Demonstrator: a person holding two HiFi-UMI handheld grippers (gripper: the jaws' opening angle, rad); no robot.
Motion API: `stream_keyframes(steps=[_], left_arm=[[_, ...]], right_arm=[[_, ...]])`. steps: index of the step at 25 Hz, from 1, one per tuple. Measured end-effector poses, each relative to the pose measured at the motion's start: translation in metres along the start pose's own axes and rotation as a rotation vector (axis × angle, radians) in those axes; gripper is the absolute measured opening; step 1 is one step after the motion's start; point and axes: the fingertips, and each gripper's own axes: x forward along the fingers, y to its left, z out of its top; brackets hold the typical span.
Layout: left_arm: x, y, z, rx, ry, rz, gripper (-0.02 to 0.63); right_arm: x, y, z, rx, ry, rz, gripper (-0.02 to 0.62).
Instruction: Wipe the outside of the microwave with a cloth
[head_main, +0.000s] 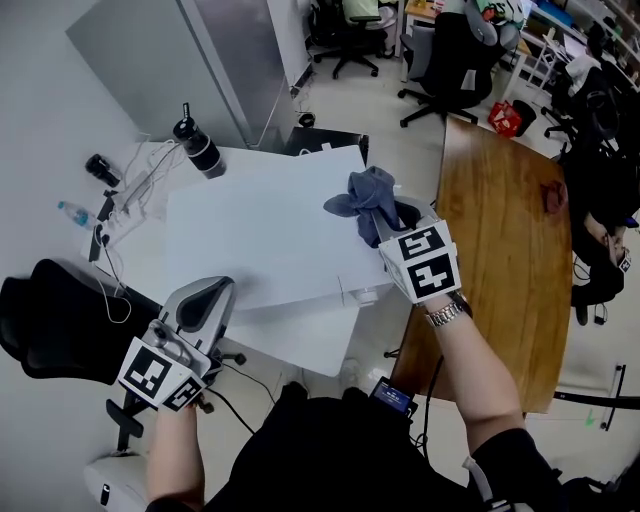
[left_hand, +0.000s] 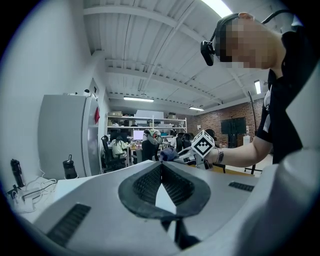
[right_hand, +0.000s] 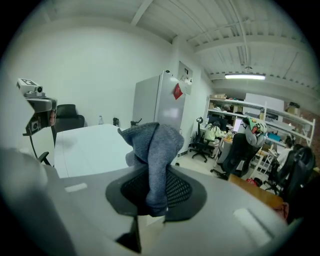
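Now | right gripper tilted down, jaws on cloth | left gripper level, closed

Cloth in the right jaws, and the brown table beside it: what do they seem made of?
Cloth: soft woven or knitted fabric, possibly microfibre, grey-blue and matte; it drapes in limp folds with a fuzzy surface.
Brown table: looks like wood or wood veneer, smooth with a slight sheen; streaky grain shows, but solid or laminate cannot be told.

Blue-grey cloth, white microwave.
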Motion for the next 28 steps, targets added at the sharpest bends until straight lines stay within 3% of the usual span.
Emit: stream_keyframes(steps=[11,20,28], left_arm=[[0.008,-0.02,-0.003,0.008,0.037,0.036,0.005],[0.01,-0.023,-0.011,-0.002,0.064,0.053,0.005],[0.011,-0.026,-0.017,-0.004,0.074,0.077,0.005]], right_arm=[[0.005,-0.036,-0.036,0.129,-0.047,-0.012,0.064],[0.035,-0.038,-0.085,0.24,-0.068,0.023,0.063],[0.067,-0.035,-0.136,0.266,0.017,0.031,0.063]])
